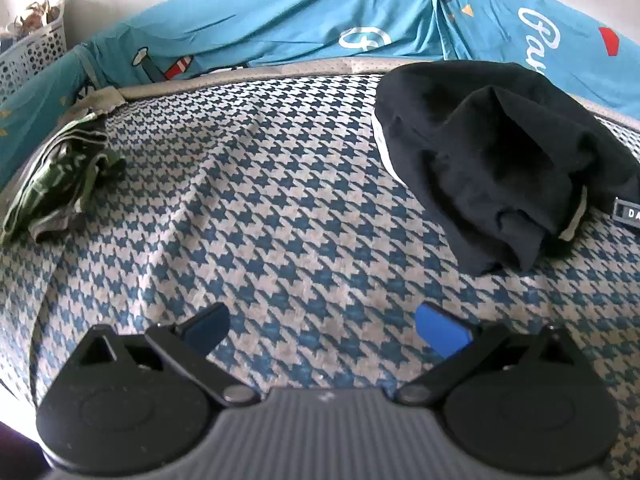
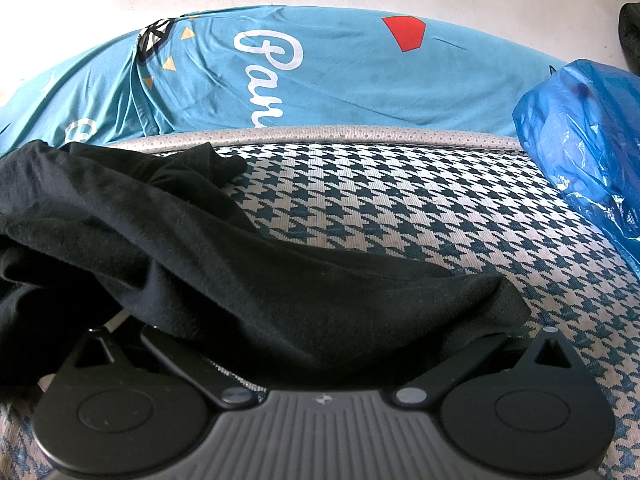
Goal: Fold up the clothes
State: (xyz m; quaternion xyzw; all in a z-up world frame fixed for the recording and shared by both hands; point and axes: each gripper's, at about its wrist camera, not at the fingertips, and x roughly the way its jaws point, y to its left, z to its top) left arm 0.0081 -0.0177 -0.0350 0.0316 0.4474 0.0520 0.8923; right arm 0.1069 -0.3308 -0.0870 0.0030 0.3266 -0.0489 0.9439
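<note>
A surface covered in blue-and-white houndstooth woven fabric [image 1: 260, 208] is spread across both views, edged at the back by a grey perforated border [image 2: 360, 134]. Behind it, a turquoise printed sheet with white script lettering and a red patch [image 2: 340, 76] is draped. A crumpled black garment with a white trim and a small label [image 1: 492, 152] is seen lying on the houndstooth surface, to the right in the left wrist view; in the right wrist view its cloth [image 2: 192, 248] is draped over the front of the right gripper [image 2: 320, 354], so the fingers are hidden and their state cannot be told. A crinkled blue plastic bag [image 2: 584, 148] is set at the right edge. A bunched green patterned garment [image 1: 60, 184] is lying at the left. A white perforated basket [image 1: 32, 52] is visible beyond it. The left gripper [image 1: 322, 330] is held above bare fabric, its blue-padded fingers [image 1: 442, 330] spread wide and holding nothing.
</note>
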